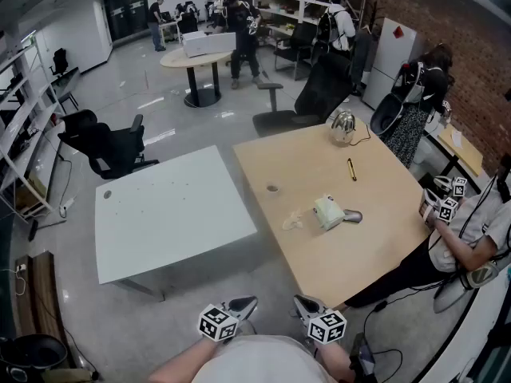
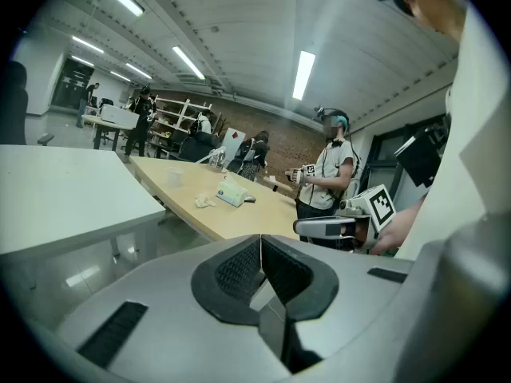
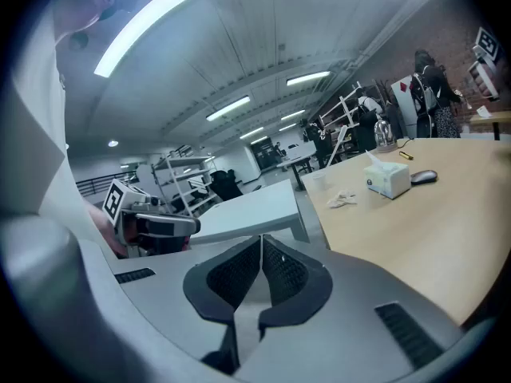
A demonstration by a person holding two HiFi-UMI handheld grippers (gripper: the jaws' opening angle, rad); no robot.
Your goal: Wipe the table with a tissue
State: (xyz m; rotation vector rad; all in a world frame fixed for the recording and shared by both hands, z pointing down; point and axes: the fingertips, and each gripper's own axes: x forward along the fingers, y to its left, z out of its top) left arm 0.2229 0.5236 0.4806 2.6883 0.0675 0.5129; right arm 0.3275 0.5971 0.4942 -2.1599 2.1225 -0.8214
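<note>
Hovering off the near edge of the tan surface [image 1: 319, 166], left hand-held gripper [image 1: 242, 304] and right hand-held gripper [image 1: 306, 302] are both pressed together, empty. Crumpled tissue [image 1: 292, 220] lies farther in, just left of the tissue box [image 1: 327, 211]. Right hand-held gripper looks nearer.

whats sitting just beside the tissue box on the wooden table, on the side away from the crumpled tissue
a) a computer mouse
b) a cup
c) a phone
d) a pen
a: in the head view the computer mouse lies close beside the tissue box, with the crumpled tissue on the box's other side.
</note>
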